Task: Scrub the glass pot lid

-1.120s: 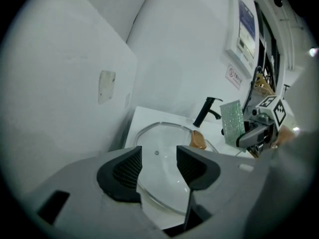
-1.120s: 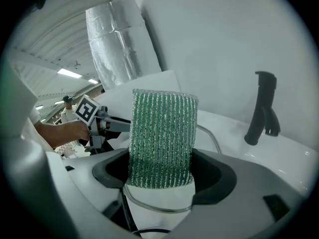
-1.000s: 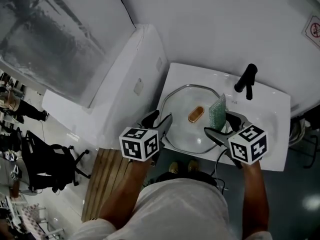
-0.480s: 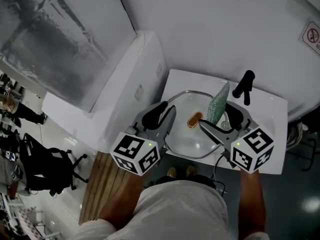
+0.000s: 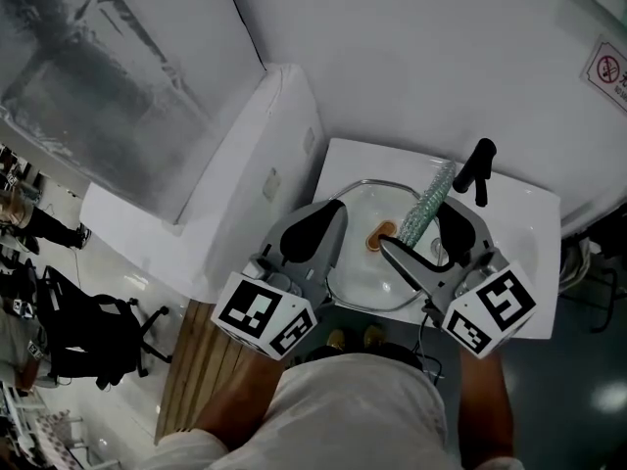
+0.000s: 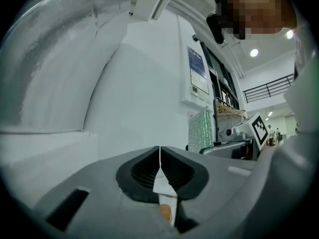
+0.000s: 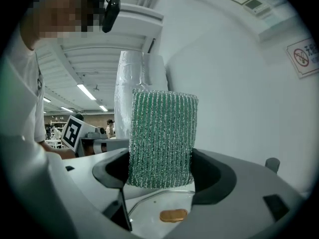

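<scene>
The glass pot lid (image 5: 364,270) lies in the white sink (image 5: 534,213), its brown knob (image 5: 378,235) facing up. My left gripper (image 5: 333,223) reaches over the lid's left rim. Its jaws have closed tip to tip (image 6: 160,158) with a thin pale edge between the pads, and the knob (image 6: 165,212) shows through the gap behind them. My right gripper (image 5: 423,238) is shut on a green scouring pad (image 5: 427,204), held upright just right of the knob. In the right gripper view the pad (image 7: 162,138) fills the jaws (image 7: 160,176), with the lid (image 7: 149,203) and its knob (image 7: 173,215) below.
A black faucet (image 5: 478,169) stands at the sink's far side, close behind the pad. A tall white cabinet (image 5: 245,164) flanks the sink on the left. Wooden slats (image 5: 196,360) lie on the floor beside the person's legs.
The left jaws have gone from wide open to shut at the lid's left rim. Both grippers have moved forward over the sink, and the pad now leans toward the faucet.
</scene>
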Tool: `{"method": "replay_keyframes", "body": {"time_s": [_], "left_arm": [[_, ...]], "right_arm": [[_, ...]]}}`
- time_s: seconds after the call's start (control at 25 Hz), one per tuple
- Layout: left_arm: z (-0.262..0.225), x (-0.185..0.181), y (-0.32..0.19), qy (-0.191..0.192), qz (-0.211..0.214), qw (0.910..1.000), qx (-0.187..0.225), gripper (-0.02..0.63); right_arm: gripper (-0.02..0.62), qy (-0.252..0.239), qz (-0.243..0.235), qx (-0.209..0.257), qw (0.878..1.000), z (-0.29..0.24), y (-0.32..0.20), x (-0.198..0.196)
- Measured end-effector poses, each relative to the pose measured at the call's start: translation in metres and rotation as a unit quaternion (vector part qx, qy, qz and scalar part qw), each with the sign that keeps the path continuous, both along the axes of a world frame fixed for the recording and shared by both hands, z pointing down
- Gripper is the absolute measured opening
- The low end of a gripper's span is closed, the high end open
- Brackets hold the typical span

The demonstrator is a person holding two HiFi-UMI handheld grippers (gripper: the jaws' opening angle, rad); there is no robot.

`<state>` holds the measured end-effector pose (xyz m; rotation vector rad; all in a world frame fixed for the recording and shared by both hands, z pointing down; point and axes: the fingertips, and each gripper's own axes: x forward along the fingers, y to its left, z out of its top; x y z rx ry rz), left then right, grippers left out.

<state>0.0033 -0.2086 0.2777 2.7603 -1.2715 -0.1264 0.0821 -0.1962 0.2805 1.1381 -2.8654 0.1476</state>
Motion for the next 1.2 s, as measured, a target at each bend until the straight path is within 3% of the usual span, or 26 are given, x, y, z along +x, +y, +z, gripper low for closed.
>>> {"method": "replay_keyframes", "body": {"time_s": [0.44, 1.2], "left_arm": [[-0.016, 0.008, 0.015, -0.002, 0.018, 0.9988, 0.044, 0.017], [-0.021, 0.01, 0.028, -0.004, 0.03, 0.9976, 0.062, 0.015]], "right_arm": [[0.348, -0.032, 0.017, 0.056, 0.998, -0.02, 0.016, -0.006], [0.348, -0.033, 0.033, 0.07, 0.996, -0.021, 0.03, -0.009]]}}
